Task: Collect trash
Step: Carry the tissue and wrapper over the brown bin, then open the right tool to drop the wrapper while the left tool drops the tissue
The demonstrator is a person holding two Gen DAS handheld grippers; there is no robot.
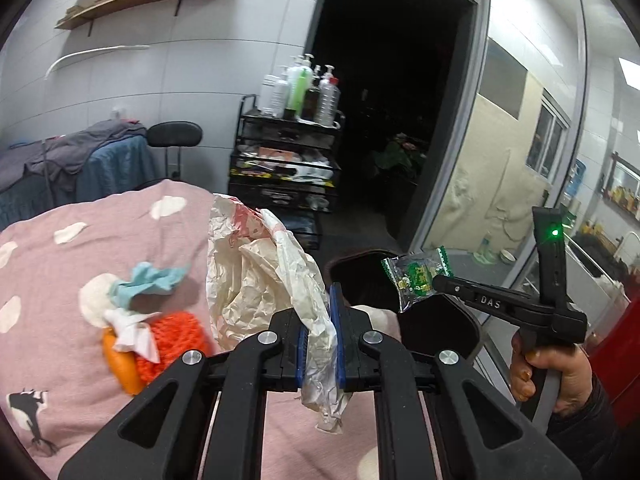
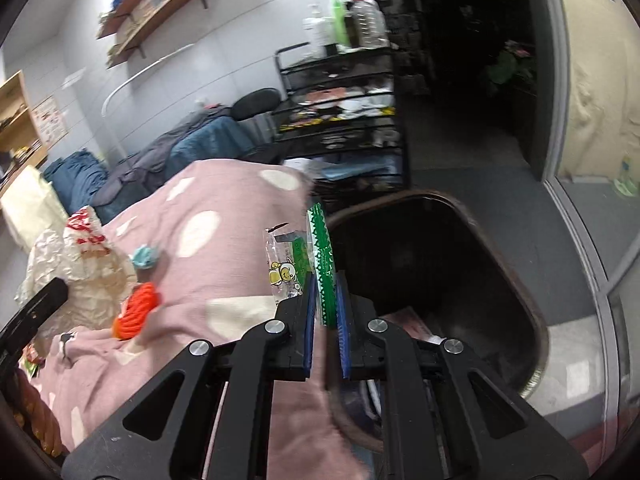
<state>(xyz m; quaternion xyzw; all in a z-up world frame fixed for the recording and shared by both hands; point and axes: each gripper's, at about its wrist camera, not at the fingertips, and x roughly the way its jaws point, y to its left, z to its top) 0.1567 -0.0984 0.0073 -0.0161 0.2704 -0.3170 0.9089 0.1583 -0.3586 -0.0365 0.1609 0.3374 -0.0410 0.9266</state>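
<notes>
My left gripper (image 1: 320,312) is shut on a crumpled white paper bag (image 1: 256,264) with red print, held above the pink spotted blanket (image 1: 80,216). The bag also shows in the right wrist view (image 2: 80,264). My right gripper (image 2: 325,300) is shut on a clear and green candy wrapper (image 2: 320,256), right at the near rim of the dark trash bin (image 2: 440,264). In the left wrist view the wrapper (image 1: 416,280) hangs over the bin (image 1: 368,280). On the blanket lie a blue crumpled paper (image 1: 148,280), a white tissue (image 1: 132,330) and an orange knitted item (image 1: 172,336).
A black wire cart (image 1: 284,160) with bottles stands behind the bed. A black chair (image 1: 174,136) and a pile of blue and grey clothes (image 1: 72,160) lie to the left. A dark doorway and a glass partition (image 1: 500,140) are to the right.
</notes>
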